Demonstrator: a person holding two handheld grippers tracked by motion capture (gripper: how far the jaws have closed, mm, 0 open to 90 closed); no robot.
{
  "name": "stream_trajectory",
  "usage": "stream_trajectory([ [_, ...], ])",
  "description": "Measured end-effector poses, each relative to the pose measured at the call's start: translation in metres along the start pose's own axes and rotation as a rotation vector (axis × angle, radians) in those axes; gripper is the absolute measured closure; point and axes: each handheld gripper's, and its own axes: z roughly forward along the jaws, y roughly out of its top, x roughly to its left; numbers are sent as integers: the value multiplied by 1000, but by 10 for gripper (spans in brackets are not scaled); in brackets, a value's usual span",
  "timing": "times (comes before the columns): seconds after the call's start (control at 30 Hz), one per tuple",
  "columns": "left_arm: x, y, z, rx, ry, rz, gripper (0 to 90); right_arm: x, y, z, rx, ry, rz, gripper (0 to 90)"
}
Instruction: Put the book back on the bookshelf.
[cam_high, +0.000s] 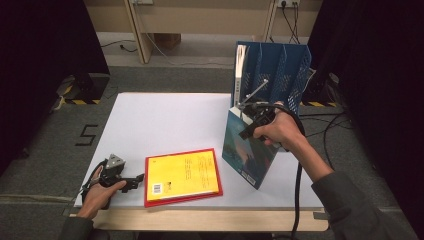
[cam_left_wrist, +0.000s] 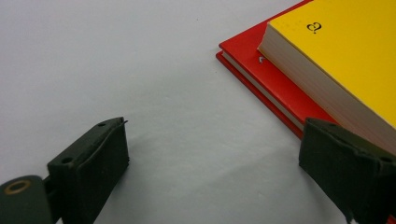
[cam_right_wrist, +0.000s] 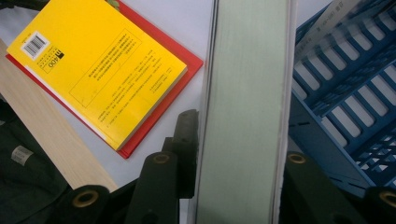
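A thick book with a teal cover (cam_high: 247, 155) stands upright on the white table (cam_high: 160, 120), just in front of a blue file rack (cam_high: 280, 70). My right gripper (cam_high: 248, 122) is shut on its top edge; in the right gripper view the jaws (cam_right_wrist: 243, 154) press both sides of its page block (cam_right_wrist: 247, 70). A yellow book (cam_high: 182, 175) lies flat on a larger red book (cam_high: 182, 201) near the table's front edge. My left gripper (cam_high: 137, 181) rests on the table left of them, open and holding nothing (cam_left_wrist: 215, 140), with the yellow book (cam_left_wrist: 355, 60) close to its right jaw.
A white-spined book (cam_high: 240, 70) stands in the leftmost slot of the rack (cam_right_wrist: 341, 93). The table's wooden front edge (cam_right_wrist: 46, 135) runs below the stacked books. Black curtains hang on both sides, and cables lie on the floor at the right.
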Motion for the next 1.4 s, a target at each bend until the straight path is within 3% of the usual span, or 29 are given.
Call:
stream_trajectory([
  [0.17,0,0,0,-1,-1,-1,76,3,1,-1,7,-14,-36,725],
  [0.47,1,0,0,-5,-4,-2,71,6,-6,-8,-19,-12,-46,737],
  [0.5,2,0,-1,-11,1,-6,86,6,-8,-10,-24,-18,-47,738],
  [0.57,6,1,-3,-40,51,-28,200,6,-10,-15,-34,-27,-42,739],
  [0.63,8,1,-3,-49,81,-39,116,5,-13,-21,-47,-40,-44,739],
  [0.7,8,0,-1,-14,93,-20,170,5,-15,-27,-59,-53,-36,739],
  [0.77,7,0,-1,-16,102,-9,143,5,-17,-33,-74,-63,-35,740],
  [0.9,9,0,0,-14,84,-31,138,6,-20,-44,-88,-63,-38,739],
  [1.4,10,0,0,-13,80,-31,136,2,-25,-90,-147,-127,-5,739],
])
